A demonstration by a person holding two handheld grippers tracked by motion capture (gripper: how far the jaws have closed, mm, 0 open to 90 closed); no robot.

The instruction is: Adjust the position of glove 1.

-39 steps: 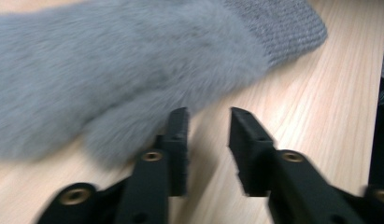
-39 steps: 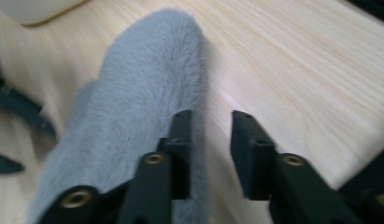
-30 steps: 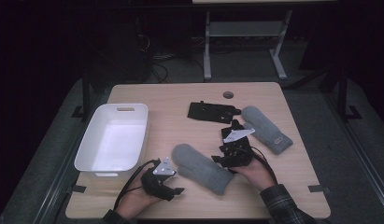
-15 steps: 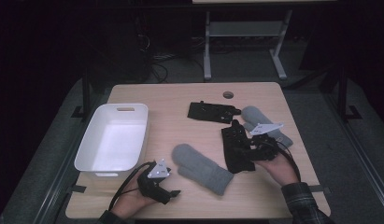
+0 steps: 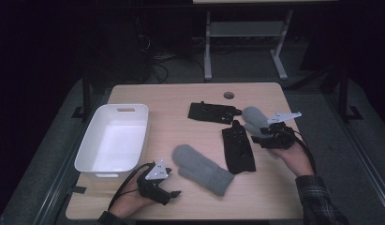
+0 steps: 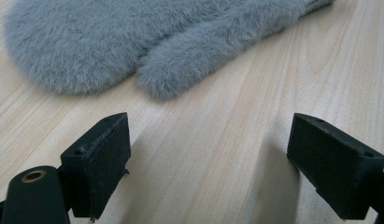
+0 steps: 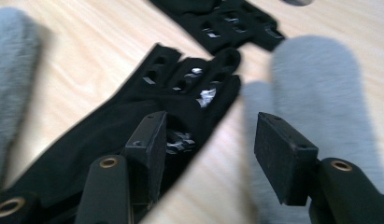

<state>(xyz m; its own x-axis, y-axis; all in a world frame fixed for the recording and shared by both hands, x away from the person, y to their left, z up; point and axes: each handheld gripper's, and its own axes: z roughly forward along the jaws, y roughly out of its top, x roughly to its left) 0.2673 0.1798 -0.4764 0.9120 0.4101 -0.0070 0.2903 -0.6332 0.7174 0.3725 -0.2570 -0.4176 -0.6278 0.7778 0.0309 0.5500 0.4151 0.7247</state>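
While both grippers are hanging wide-jawed and holding nothing, the white bin is sitting empty: nothing looks sorted. One grey mitten is lying just ahead of the left gripper; a black glove is lying under the right gripper.

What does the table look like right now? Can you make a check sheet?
Surface: light wooden table with a round hole.
Job's things: two fluffy grey mittens, two black fingerless gloves, white plastic tub, empty.
Clutter: nothing seen.
Grippers: left gripper open, beside the near mitten; right gripper open, between glove and far mitten.
Cables: black cable trails from the left gripper.
Surroundings: dark room, metal stand behind.
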